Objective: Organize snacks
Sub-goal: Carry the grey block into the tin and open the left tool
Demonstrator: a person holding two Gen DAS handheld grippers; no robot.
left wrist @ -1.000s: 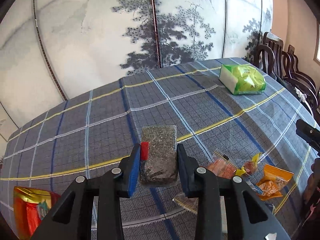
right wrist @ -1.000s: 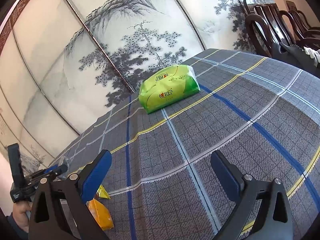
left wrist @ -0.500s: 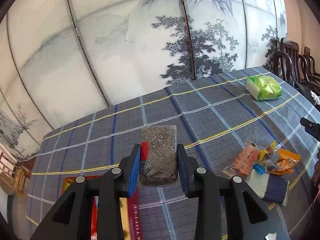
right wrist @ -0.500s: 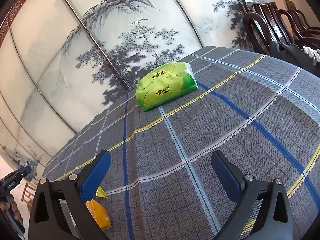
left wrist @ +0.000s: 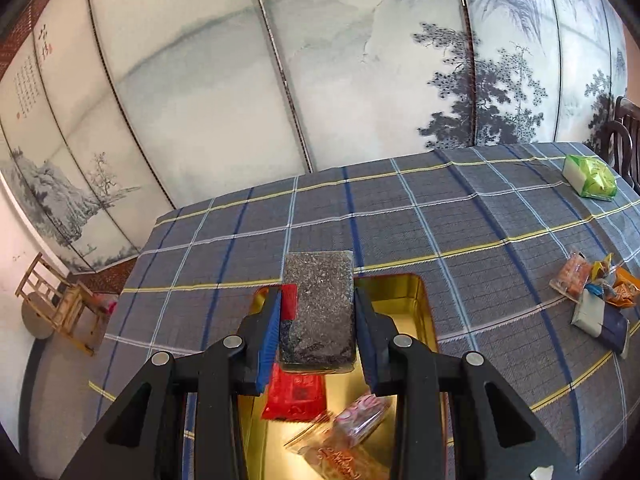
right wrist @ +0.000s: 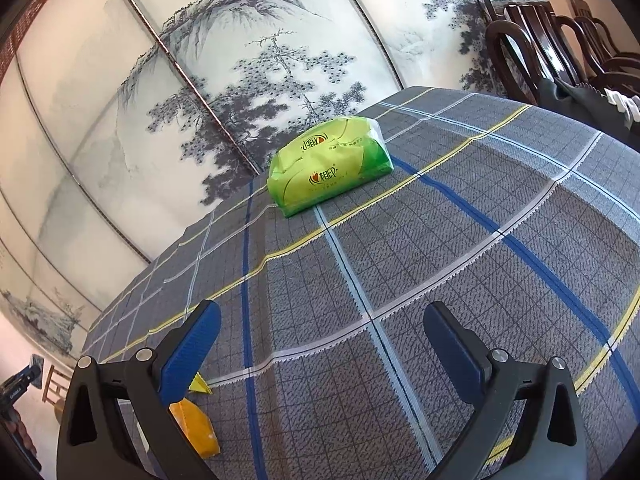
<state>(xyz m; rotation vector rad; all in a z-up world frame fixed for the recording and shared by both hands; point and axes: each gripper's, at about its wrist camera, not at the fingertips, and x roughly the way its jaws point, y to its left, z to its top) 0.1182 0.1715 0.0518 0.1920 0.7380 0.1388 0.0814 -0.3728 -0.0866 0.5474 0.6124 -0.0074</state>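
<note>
My left gripper (left wrist: pixel 316 320) is shut on a dark speckled snack bar in clear wrap (left wrist: pixel 318 308) and holds it above a gold tin box (left wrist: pixel 420 312). The tin holds a red packet (left wrist: pixel 296 394) and clear-wrapped pastries (left wrist: pixel 348 436). A small pile of loose snacks (left wrist: pixel 596 296) lies on the checked tablecloth to the right. My right gripper (right wrist: pixel 320 340) is open and empty, low over the cloth. An orange snack packet (right wrist: pixel 196 428) lies by its left finger.
A green tissue pack (right wrist: pixel 328 164) lies far on the table; it also shows in the left wrist view (left wrist: pixel 592 176). Dark wooden chairs (right wrist: pixel 560 48) stand at the right. A painted screen backs the table. A small wooden chair (left wrist: pixel 60 300) stands on the floor at left.
My left gripper has swung left with the snack bar and now hangs over the gold tin. The snack pile has slid to the right of its view. The right gripper has barely moved.
</note>
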